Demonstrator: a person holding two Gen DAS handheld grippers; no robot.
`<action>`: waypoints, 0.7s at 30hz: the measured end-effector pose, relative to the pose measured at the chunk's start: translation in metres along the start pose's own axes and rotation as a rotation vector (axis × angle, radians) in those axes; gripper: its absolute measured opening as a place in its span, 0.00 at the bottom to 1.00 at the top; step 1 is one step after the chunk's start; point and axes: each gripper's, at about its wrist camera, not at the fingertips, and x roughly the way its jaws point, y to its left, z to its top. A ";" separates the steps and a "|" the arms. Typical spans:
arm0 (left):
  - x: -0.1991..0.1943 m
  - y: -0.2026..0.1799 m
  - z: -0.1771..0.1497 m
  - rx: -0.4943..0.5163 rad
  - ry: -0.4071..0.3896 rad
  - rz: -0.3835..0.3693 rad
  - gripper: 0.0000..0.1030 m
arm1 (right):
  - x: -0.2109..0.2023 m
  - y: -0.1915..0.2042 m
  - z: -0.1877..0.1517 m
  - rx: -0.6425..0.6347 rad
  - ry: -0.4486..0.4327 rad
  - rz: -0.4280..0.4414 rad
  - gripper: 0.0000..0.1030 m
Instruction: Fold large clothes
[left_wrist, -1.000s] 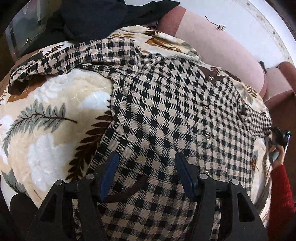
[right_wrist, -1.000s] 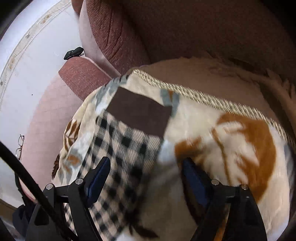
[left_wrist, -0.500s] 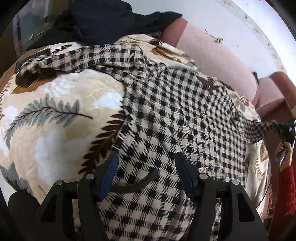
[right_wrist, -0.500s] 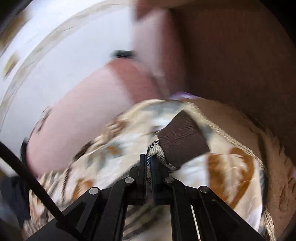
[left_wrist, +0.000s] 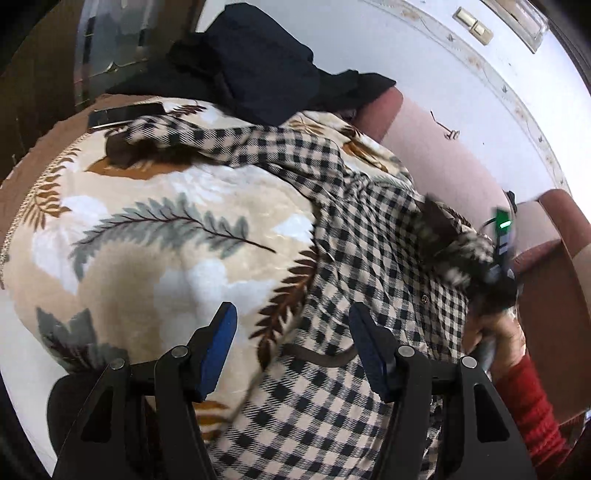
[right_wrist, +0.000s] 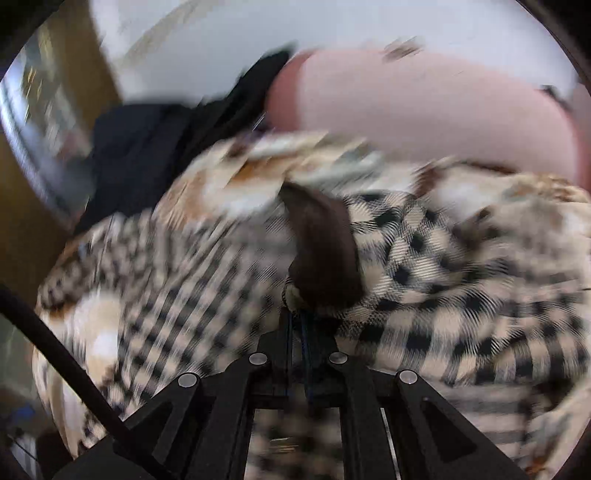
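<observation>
While pinched at its cuff (right_wrist: 319, 254), checked shirt (left_wrist: 373, 266).

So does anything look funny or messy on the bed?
Yes. The checked shirt lies crooked and rumpled on the leaf blanket, one sleeve flung out sideways. The right gripper pinches the other sleeve's brown cuff. The left gripper is open.

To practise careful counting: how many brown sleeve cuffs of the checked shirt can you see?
2: left cuff lies on the blanket's far left; right cuff sticks up from the shut right gripper.
</observation>
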 end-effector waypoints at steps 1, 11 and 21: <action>-0.002 0.001 0.001 0.001 -0.004 0.002 0.60 | 0.006 0.010 -0.010 -0.026 0.037 0.013 0.06; 0.045 -0.067 0.027 0.120 0.029 -0.048 0.67 | -0.086 -0.007 -0.073 -0.050 -0.083 0.014 0.58; 0.198 -0.188 0.066 0.329 0.124 0.017 0.69 | -0.128 -0.111 -0.118 0.172 -0.198 -0.100 0.58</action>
